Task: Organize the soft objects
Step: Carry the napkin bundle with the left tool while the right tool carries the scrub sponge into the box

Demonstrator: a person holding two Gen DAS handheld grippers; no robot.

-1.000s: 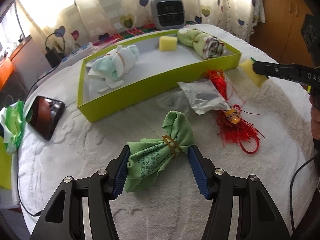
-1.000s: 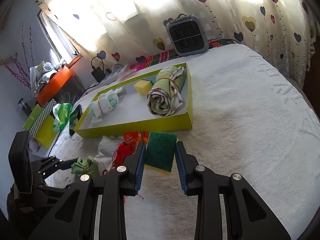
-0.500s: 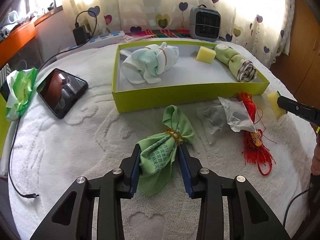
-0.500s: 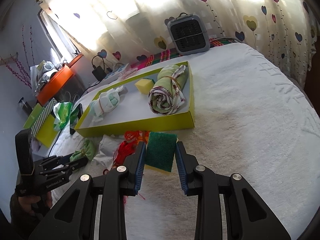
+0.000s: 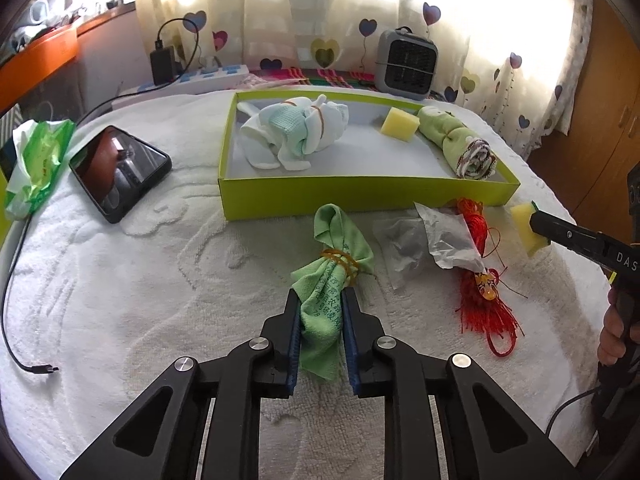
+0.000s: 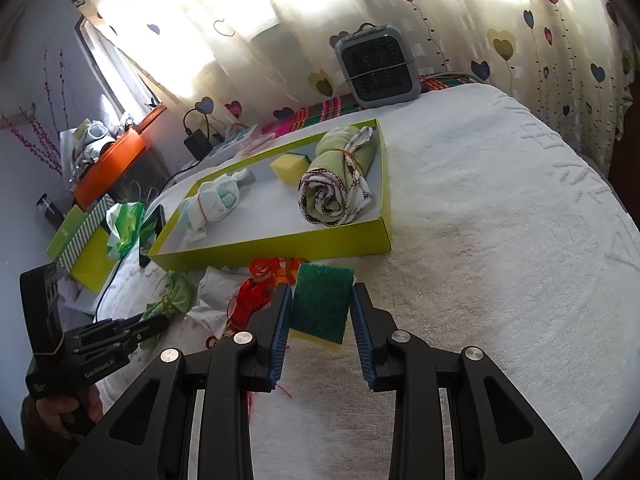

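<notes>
A green cloth bundle [image 5: 332,276] tied with a rubber band lies on the white towel in front of the yellow-green box [image 5: 360,196]. My left gripper [image 5: 320,300] is closing on its lower end, and both pads press the cloth. The right wrist view shows the same bundle [image 6: 172,300] at lower left. My right gripper [image 6: 320,292] is shut on a green-and-yellow sponge [image 6: 320,304], held just off the towel near the box's front right corner. Inside the box lie a white-and-mint bundle [image 5: 296,132], a yellow sponge [image 5: 400,124] and a rolled green towel [image 5: 460,144].
A red tassel [image 5: 484,304] and a crumpled clear bag [image 5: 436,236] lie between the two grippers. A phone [image 5: 120,172] and a green packet [image 5: 36,160] sit at the left, with a cable [image 5: 12,280] along the edge. A grey heater [image 5: 406,64] stands behind the box.
My left gripper's jaws have come together from wide apart onto the green cloth bundle, and its view has rolled level. The right gripper has kept still with the sponge.
</notes>
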